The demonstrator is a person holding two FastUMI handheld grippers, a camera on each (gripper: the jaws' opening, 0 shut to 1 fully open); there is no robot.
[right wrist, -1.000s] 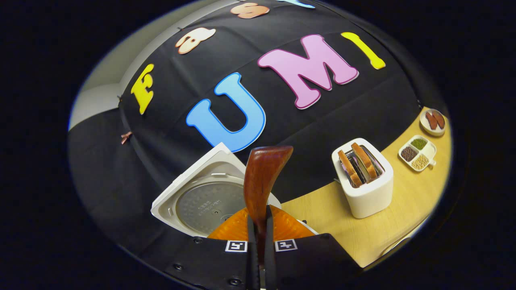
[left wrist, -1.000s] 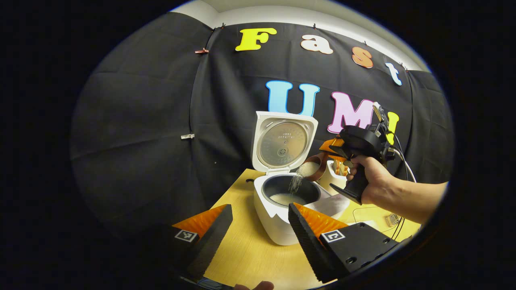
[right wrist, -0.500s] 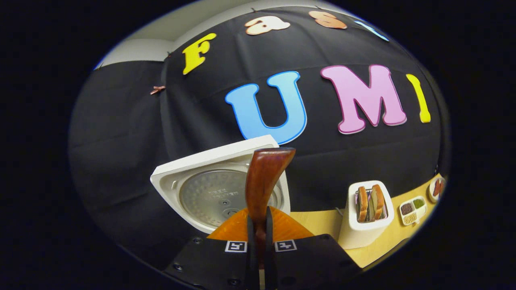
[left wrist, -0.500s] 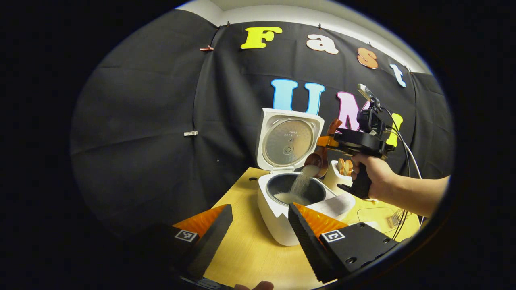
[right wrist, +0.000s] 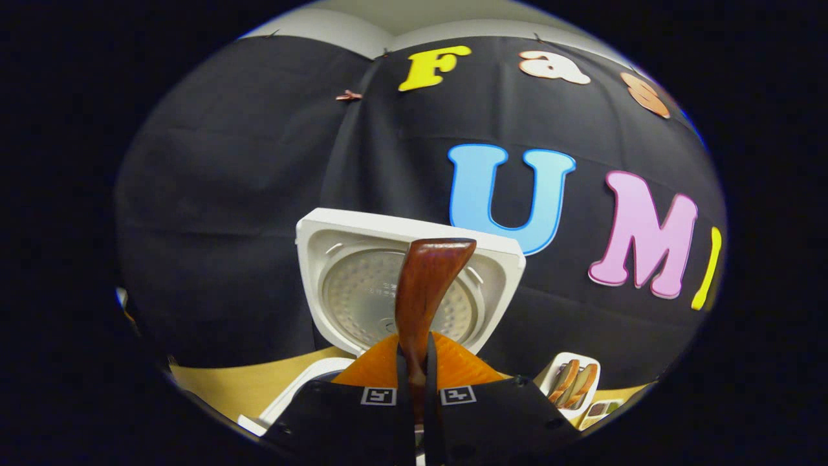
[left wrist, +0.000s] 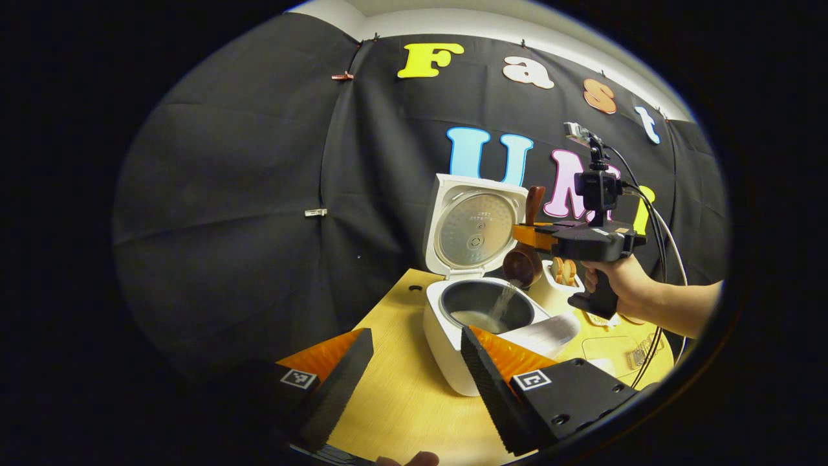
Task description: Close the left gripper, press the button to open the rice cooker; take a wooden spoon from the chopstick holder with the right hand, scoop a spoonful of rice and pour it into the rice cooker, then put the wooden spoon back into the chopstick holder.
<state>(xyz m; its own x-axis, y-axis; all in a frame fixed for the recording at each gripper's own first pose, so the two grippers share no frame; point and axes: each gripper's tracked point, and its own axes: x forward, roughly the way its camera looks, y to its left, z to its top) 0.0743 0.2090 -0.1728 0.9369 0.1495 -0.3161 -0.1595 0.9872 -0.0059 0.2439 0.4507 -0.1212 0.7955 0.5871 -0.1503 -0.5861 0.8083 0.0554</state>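
The white rice cooker (left wrist: 453, 353) stands on the wooden table (left wrist: 394, 401) with its lid (left wrist: 474, 223) raised upright. In the left gripper view my right gripper (left wrist: 527, 234), held by a hand (left wrist: 621, 279), hovers above the pot, shut on a brown wooden spoon (left wrist: 522, 264). The spoon's bowl hangs tipped down and a thin stream of rice (left wrist: 501, 303) falls into the inner pot (left wrist: 482, 305). My left gripper (left wrist: 414, 369) stands open in front of the cooker with nothing between its fingers. In the right gripper view the spoon handle (right wrist: 427, 291) sticks up between the fingers of my right gripper (right wrist: 417, 388), before the lid (right wrist: 401, 285).
A white toaster (right wrist: 569, 385) with bread slices sits at the right behind the cooker, also seen as the toaster (left wrist: 563, 285) in the left gripper view. A divided dish (right wrist: 598, 411) lies beside it. Cables (left wrist: 647, 353) trail over the table at the right.
My right gripper has rolled level and shifted right, tipping the spoon's bowl further down. The rice stream has thinned. The left gripper has stayed open and has barely moved.
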